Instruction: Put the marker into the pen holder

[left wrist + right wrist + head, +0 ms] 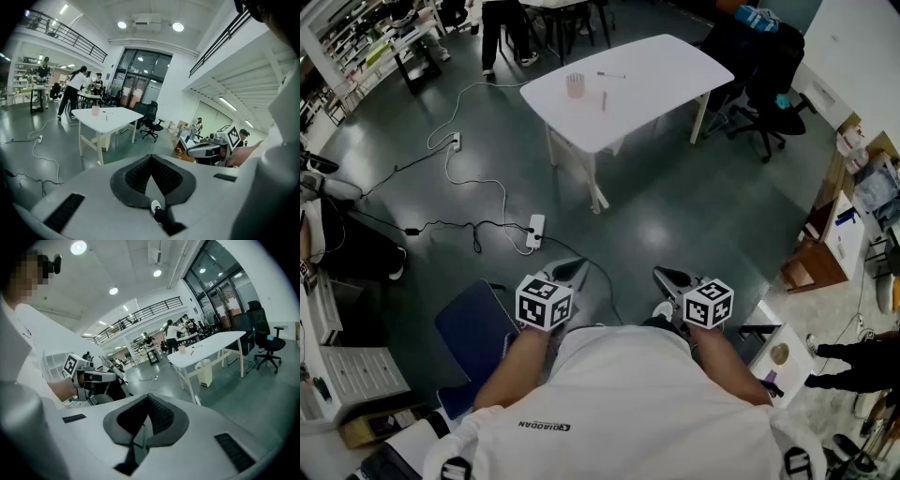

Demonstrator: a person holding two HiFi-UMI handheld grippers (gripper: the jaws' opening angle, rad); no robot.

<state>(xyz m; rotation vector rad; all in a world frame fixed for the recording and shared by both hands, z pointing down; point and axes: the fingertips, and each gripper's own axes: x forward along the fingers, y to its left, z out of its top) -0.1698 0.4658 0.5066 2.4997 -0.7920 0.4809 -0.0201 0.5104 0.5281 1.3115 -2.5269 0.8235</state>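
Far ahead stands a white table (675, 56) with a pink pen holder (575, 85) on it. A marker (604, 100) lies beside the holder and a second marker (611, 74) lies behind it. The left gripper view shows the same table (122, 115) and holder (95, 111) in the distance, as does the right gripper view, where the holder (182, 350) is tiny. My left gripper (572, 272) and right gripper (667, 277) are held close to my body over the floor, well short of the table. Both are shut with nothing between their pads.
White cables and a power strip (534, 230) trail across the grey floor between me and the table. A black office chair (769, 112) stands right of the table. A blue seat (473, 328) is at my left, desks and shelves (839, 234) at my right. People stand beyond the table.
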